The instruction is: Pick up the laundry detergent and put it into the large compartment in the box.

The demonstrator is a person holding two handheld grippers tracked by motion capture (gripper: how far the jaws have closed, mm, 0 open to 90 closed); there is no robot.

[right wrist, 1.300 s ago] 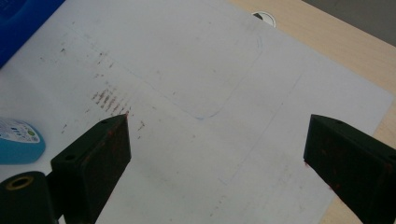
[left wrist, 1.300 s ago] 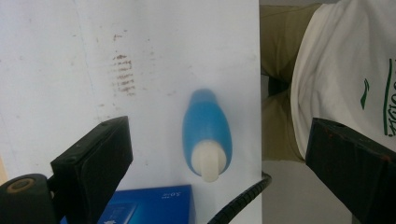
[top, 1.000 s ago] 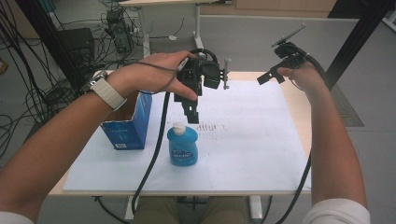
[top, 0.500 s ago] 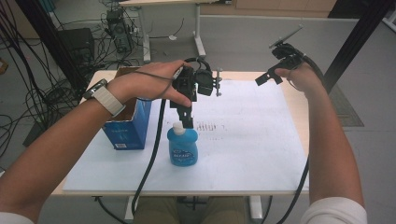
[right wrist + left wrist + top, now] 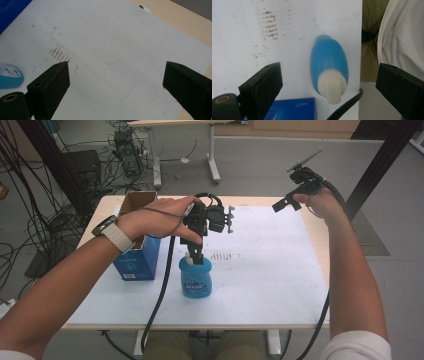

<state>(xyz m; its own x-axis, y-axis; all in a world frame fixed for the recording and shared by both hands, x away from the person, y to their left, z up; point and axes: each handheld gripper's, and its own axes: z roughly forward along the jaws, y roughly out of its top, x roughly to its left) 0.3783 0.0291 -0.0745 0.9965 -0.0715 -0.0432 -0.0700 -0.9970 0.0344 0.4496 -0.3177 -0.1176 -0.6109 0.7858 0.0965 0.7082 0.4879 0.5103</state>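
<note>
A blue bottle (image 5: 196, 279) with a white cap stands upright on the white sheet (image 5: 270, 270), near the front edge. My left gripper (image 5: 195, 254) hangs straight over it, pointing down, its tips just above the cap. In the left gripper view the bottle (image 5: 329, 62) and its cap (image 5: 331, 88) lie between the wide-open jaws, untouched; the left gripper (image 5: 329, 70) is open. My right gripper (image 5: 285, 203) is held up over the far right corner, open and holding nothing. In the right gripper view, the right gripper (image 5: 116, 66) looks down on bare sheet, with the bottle (image 5: 10, 75) at the left edge.
A blue box (image 5: 136, 260) with an open cardboard top stands left of the bottle, close to my left forearm. Brown smudges (image 5: 222, 255) mark the sheet behind the bottle. The left gripper's cable (image 5: 162, 290) trails off the front edge. Cables and desk legs crowd the floor beyond.
My left gripper has moved left and down toward the person, coming to sit right above the bottle's cap. The right gripper has barely shifted.
</note>
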